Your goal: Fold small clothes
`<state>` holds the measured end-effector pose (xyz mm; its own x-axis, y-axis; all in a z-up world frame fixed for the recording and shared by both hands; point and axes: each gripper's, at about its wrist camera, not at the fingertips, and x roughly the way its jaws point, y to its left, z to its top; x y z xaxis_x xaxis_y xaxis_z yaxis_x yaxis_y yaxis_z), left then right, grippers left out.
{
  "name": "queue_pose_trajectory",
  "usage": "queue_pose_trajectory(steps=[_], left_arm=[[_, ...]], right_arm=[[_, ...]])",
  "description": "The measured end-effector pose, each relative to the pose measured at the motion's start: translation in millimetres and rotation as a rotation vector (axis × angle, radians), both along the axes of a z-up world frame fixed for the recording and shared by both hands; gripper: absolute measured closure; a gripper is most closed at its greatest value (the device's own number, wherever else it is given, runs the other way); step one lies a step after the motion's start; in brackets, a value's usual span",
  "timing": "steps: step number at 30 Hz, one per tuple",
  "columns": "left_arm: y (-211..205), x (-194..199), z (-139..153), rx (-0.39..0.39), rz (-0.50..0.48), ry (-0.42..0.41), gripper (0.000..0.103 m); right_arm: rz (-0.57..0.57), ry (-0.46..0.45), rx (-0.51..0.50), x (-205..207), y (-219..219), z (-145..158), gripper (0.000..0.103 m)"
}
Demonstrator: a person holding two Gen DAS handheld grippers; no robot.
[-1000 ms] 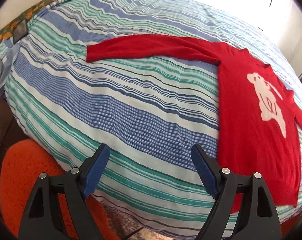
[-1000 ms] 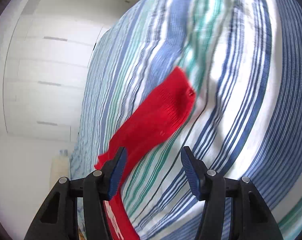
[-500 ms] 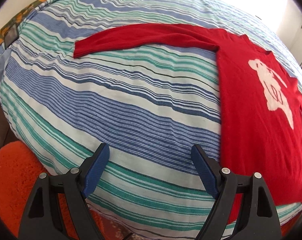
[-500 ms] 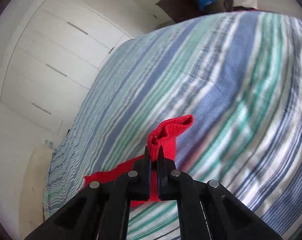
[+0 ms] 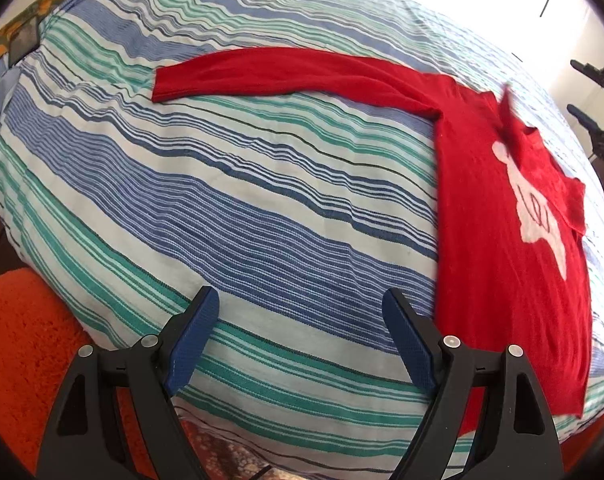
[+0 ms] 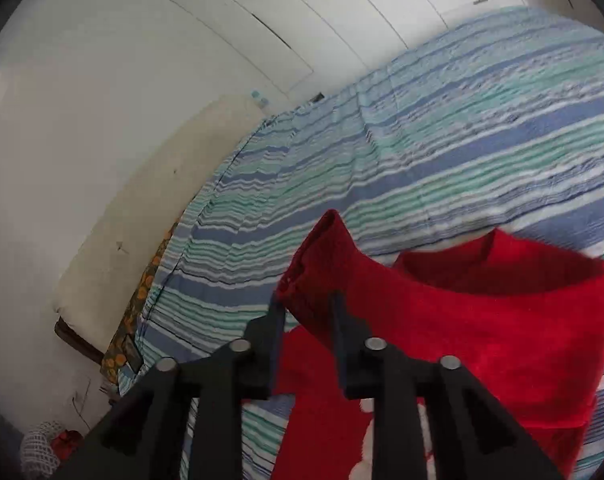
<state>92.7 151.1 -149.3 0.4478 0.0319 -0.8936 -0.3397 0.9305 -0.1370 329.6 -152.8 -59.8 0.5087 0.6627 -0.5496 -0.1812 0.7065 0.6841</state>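
A small red sweater [image 5: 501, 248] with a white figure on its chest lies on the striped bed. Its left sleeve [image 5: 286, 74] stretches out flat toward the far left. My left gripper [image 5: 298, 324] is open and empty, low over the bed's near edge, left of the sweater's hem. In the right wrist view my right gripper [image 6: 307, 312] holds the other sleeve's cuff [image 6: 321, 264] between its fingers, with the jaws a little apart, and the sleeve drapes back over the sweater body [image 6: 481, 344]. The right gripper also shows at the far right of the left wrist view [image 5: 593, 96].
The bed cover [image 5: 230, 200] has blue, green and white stripes. An orange rug [image 5: 18, 352] lies on the floor at lower left. White wardrobe doors [image 6: 262, 24] stand beyond the bed. A flowered pillow edge [image 5: 18, 28] shows at upper left.
My right gripper closed on the right sleeve's cuff, lifted it and carried it across over the sweater body; its jaws now stand slightly apart. My left gripper drifted a little, still open.
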Motion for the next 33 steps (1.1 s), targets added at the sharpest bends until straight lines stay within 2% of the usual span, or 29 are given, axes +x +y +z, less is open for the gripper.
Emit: queue_pose_trajectory(steps=[3,6,7,9,10,11,12,15,18,19,21,23,25,26,28,33], left_arm=[[-2.0,1.6,-0.8,0.007,-0.005,0.004,0.018],[-4.6,4.8,-2.5,0.018,-0.011,0.012,0.018],[-5.8,5.6,-2.8,0.024,-0.014,0.014,0.018],[-9.0,6.0,-3.0,0.041,-0.021,0.016,0.018],[-10.9,5.6,-3.2,0.053,-0.025,0.017,0.018],[-12.9,4.2,-3.4,0.063,-0.027,0.018,0.018],[-14.2,3.2,-3.7,0.073,-0.030,0.021,0.018],[-15.3,2.5,-4.2,0.086,-0.030,0.029,0.018],[-13.7,7.6,-6.6,0.080,-0.004,0.050,0.018],[-13.9,9.4,-8.3,0.081,0.005,0.062,0.018],[-16.1,11.5,-10.7,0.101,0.013,0.076,0.018],[-19.9,12.6,-12.6,0.124,0.008,0.087,0.017],[-21.1,13.2,-12.9,0.131,0.007,0.095,0.016],[-20.4,13.1,-12.9,0.126,0.008,0.097,0.015],[-18.4,12.6,-13.1,0.114,0.013,0.098,0.015],[-15.9,11.6,-15.2,0.096,0.018,0.098,0.014]], right_arm=[[-0.033,0.047,0.108,-0.6,-30.0,-34.7,0.036],[-0.124,0.153,0.116,3.5,-89.6,-66.8,0.038],[-0.152,0.209,0.072,3.2,-113.7,-84.5,0.039],[-0.286,0.330,-0.197,-7.2,-165.0,-116.3,0.048],[-0.354,0.337,-0.268,-18.1,-193.1,-123.6,0.063],[-0.418,0.323,-0.316,-29.9,-217.4,-123.7,0.068],[-0.468,0.290,-0.329,-44.4,-236.3,-118.0,0.068],[-0.463,0.208,-0.322,-88.6,-265.2,-95.0,0.055],[-0.481,0.133,-0.413,-149.9,-271.5,-80.0,0.037],[-0.494,0.130,-0.447,-168.1,-273.1,-85.3,0.031],[-0.503,0.142,-0.508,-198.5,-275.2,-105.3,0.027],[-0.521,0.093,-0.469,-221.0,-283.6,-117.7,0.027],[-0.541,0.095,-0.444,-215.3,-285.6,-116.7,0.024],[-0.524,0.098,-0.440,-210.9,-284.2,-118.7,0.017],[-0.488,0.091,-0.474,-203.3,-276.9,-121.2,0.010],[-0.476,0.080,-0.520,-203.5,-269.3,-127.8,0.007]])
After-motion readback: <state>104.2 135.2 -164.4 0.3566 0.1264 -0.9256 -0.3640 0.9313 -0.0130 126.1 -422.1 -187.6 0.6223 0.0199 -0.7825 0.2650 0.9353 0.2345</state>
